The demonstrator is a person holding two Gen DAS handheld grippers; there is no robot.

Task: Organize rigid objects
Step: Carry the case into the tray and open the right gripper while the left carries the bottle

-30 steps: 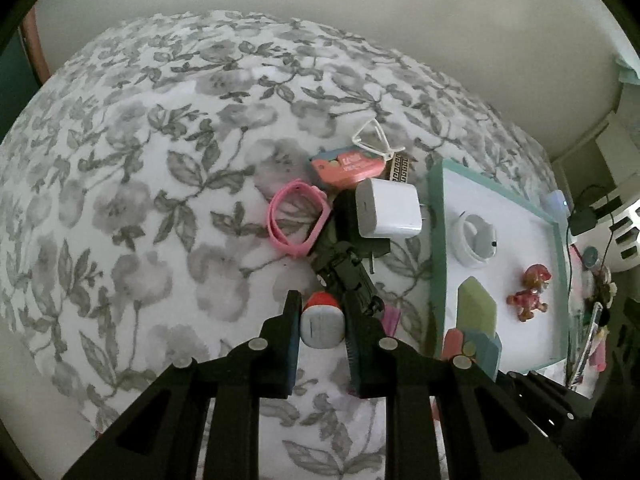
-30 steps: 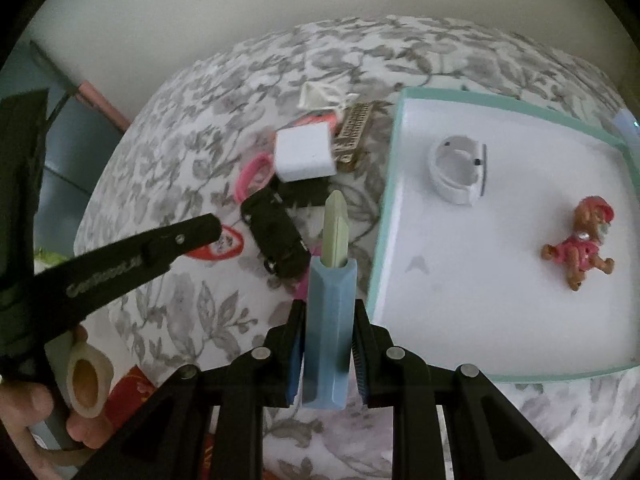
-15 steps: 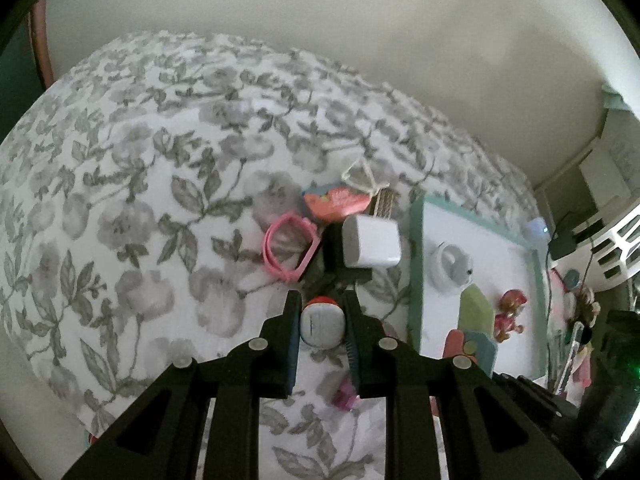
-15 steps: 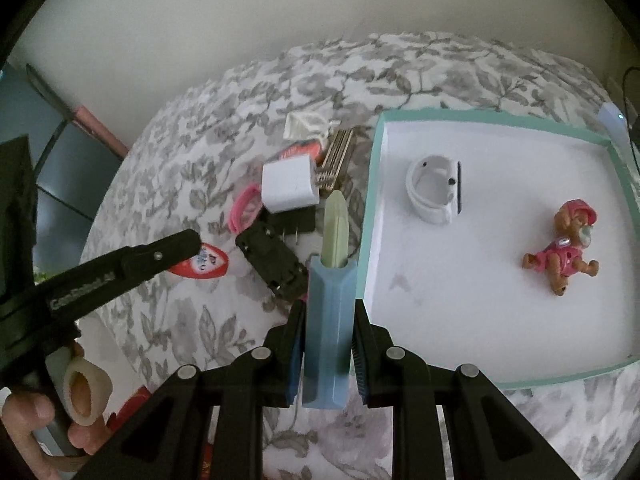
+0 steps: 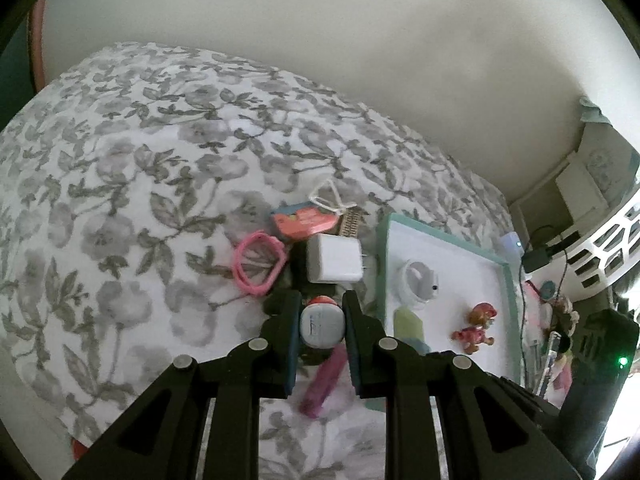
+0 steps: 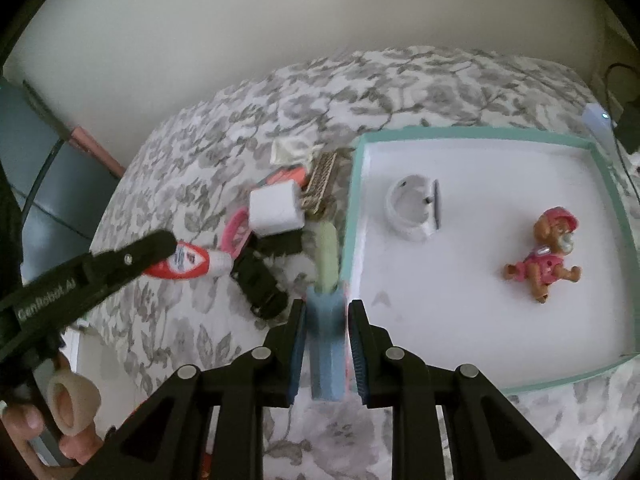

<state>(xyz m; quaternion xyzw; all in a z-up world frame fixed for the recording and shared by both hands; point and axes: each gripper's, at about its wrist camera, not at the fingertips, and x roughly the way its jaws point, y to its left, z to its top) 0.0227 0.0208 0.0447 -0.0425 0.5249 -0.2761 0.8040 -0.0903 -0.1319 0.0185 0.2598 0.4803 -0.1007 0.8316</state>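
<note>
My left gripper (image 5: 322, 330) is shut on a small red-and-white glue bottle (image 5: 322, 325), held above the floral bed; the bottle also shows in the right wrist view (image 6: 188, 261). My right gripper (image 6: 325, 346) is shut on a blue-and-green utility knife (image 6: 326, 332), beside the left rim of the teal-edged white tray (image 6: 352, 216). In the tray lie a white ring-shaped holder (image 6: 414, 209) and a pink toy dog (image 6: 548, 256). Left of the tray is a pile: white charger (image 5: 334, 258), pink bracelet (image 5: 258, 268), black toy car (image 6: 260, 284), orange card (image 5: 304, 220).
A pink pen-like object (image 5: 324, 380) lies below the left gripper. A brown comb-like strip (image 6: 322, 182) and a white clip (image 5: 328, 198) lie behind the pile. The wall is behind the bed; cables and a white basket (image 5: 604, 248) stand at the right.
My left gripper has lifted the glue bottle up and back from the bed. My right gripper, with the knife, has risen and drawn back, so the tray looks farther away.
</note>
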